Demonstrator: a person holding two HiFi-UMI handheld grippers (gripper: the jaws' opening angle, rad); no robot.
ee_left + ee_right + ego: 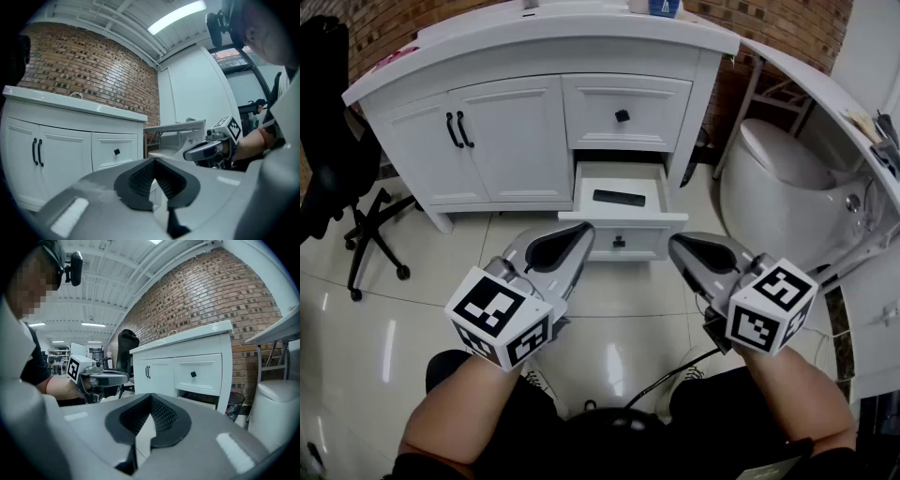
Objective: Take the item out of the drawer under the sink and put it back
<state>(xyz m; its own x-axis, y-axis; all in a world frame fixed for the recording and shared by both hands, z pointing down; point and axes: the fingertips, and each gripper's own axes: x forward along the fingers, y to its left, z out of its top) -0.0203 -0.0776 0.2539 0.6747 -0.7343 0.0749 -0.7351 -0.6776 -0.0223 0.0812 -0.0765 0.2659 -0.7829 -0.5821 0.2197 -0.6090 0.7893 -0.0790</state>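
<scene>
The lower drawer point(582, 190) of the white sink cabinet point(487, 141) stands pulled out. A flat black item point(619, 198) lies inside it on the white bottom. My left gripper point(584, 232) hovers just in front of the drawer's left corner, jaws shut and empty. To the right of the drawer front, my right gripper point(677, 246) is also shut with nothing in it. In the left gripper view the left gripper point(154, 161) shows its pads meeting; the right gripper view shows the same for the right gripper point(151, 397). Neither touches the drawer or the item.
Above the open drawer is a shut drawer with a black knob point(622, 115). Two cabinet doors with black handles point(457, 129) lie to the left. A black office chair point(342, 169) stands at far left, a white toilet point(778, 173) at right. A cable point(675, 370) trails on the tiled floor.
</scene>
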